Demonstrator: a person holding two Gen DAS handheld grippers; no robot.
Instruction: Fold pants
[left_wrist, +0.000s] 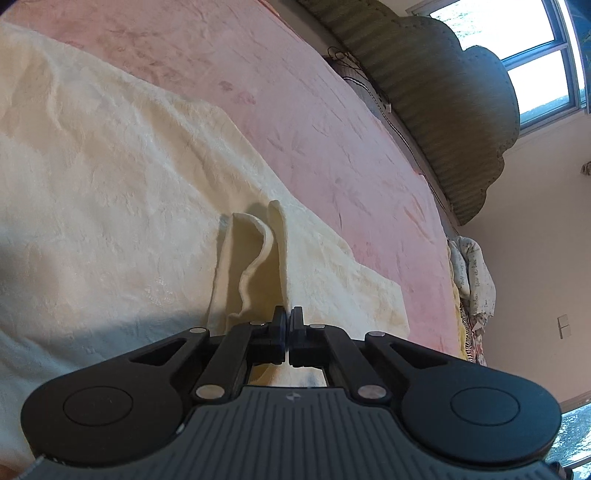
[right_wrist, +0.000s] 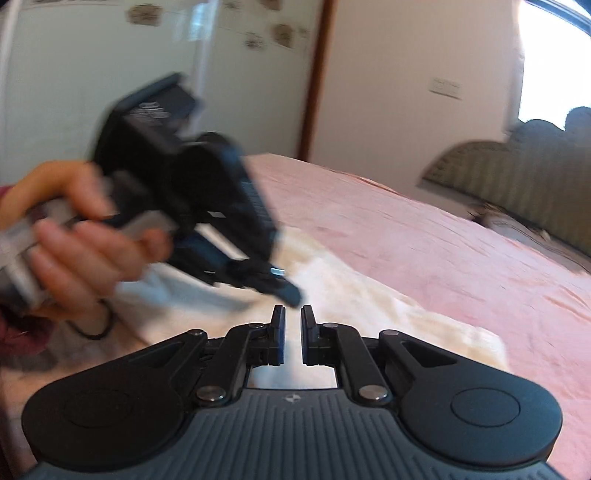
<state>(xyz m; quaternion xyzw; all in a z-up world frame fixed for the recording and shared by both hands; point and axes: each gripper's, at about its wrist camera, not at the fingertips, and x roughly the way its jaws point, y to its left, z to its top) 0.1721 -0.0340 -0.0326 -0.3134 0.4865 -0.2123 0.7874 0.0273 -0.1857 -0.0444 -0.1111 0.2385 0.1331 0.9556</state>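
Cream fleece pants (left_wrist: 122, 192) fill the left half of the left wrist view, spread flat on a pink textured bedspread (left_wrist: 314, 122) that runs to the upper right, where an olive ribbed headboard (left_wrist: 454, 110) curves under a window (left_wrist: 517, 48). At lower centre the left gripper (left_wrist: 287, 319) has its jaws pressed together on a raised fold of the cream cloth, which stands up in a loose, wavy ridge just ahead of the fingertips. The bite looks shallow; a quick pull could let the soft pile slip out, or take only the top layer and leave the one beneath to bunch.

In the right wrist view, blurred by motion, the right gripper (right_wrist: 293, 317) shows a narrow gap between its jaws with nothing in it, poised above the pants' pale edge at centre frame. The left gripper appears at centre left, angled down onto the cloth, held by the person's left hand (right_wrist: 74, 236). Its tip sits just beside the right gripper's fingertips, so the tools could knock together, or the right could pinch bedspread along with cloth.
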